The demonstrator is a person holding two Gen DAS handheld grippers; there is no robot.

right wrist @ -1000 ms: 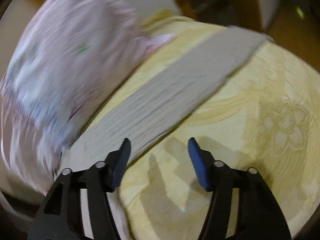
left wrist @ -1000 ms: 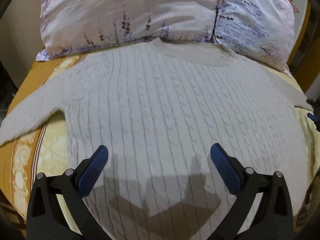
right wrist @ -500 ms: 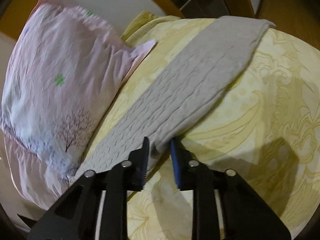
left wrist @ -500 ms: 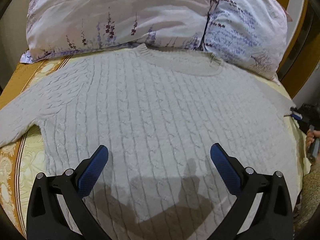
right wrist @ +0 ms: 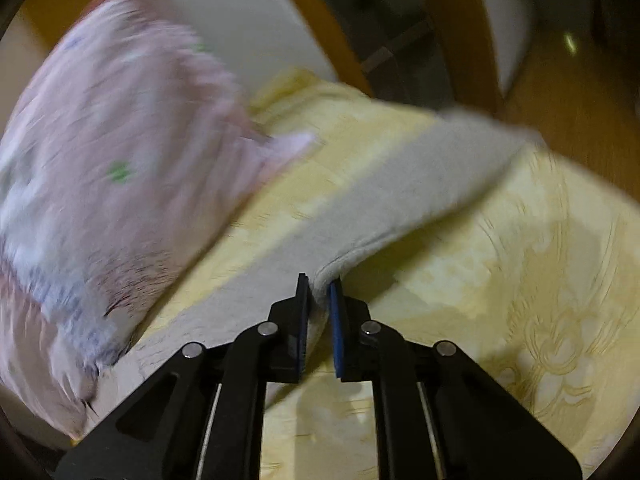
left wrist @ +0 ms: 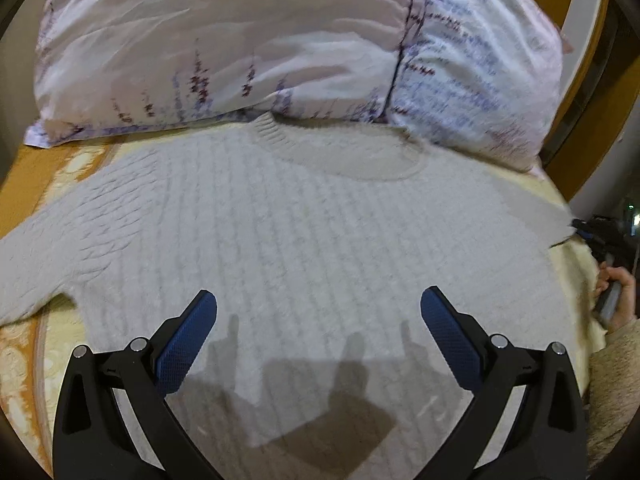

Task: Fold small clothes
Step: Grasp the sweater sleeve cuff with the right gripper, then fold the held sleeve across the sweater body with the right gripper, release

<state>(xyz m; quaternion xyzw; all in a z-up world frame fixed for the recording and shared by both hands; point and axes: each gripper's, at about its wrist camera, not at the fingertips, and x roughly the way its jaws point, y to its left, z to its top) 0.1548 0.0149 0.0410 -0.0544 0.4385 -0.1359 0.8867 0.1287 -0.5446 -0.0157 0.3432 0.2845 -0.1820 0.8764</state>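
Since a second ago the right gripper (right wrist: 319, 294) has gone from standing apart beside the sleeve (right wrist: 404, 196) to pinching its lower edge, and the left wrist view has crept toward the pillow (left wrist: 248, 40), which now fills more of the frame. Going left to right: the sweater's (left wrist: 304, 240) left sleeve (left wrist: 44, 264) trails off over the orange and yellow bedspread (left wrist: 24, 356); the cable-knit body lies flat and face up, collar just under the pillow; the left gripper (left wrist: 318, 320) hovers above the hem area with its blue pads spread wide, holding nothing. At the far right edge the other tool and the person's hand (left wrist: 616, 296) show at the sleeve. In the right wrist view the jaws are nearly shut with a lip of grey knit between them, the sleeve running away diagonally to the bed's edge. The step in hand looks like the first fold, the right sleeve. The next move probably calls for lifting it and carrying it across the chest, keeping it flat, while the left stays clear or pins the body.
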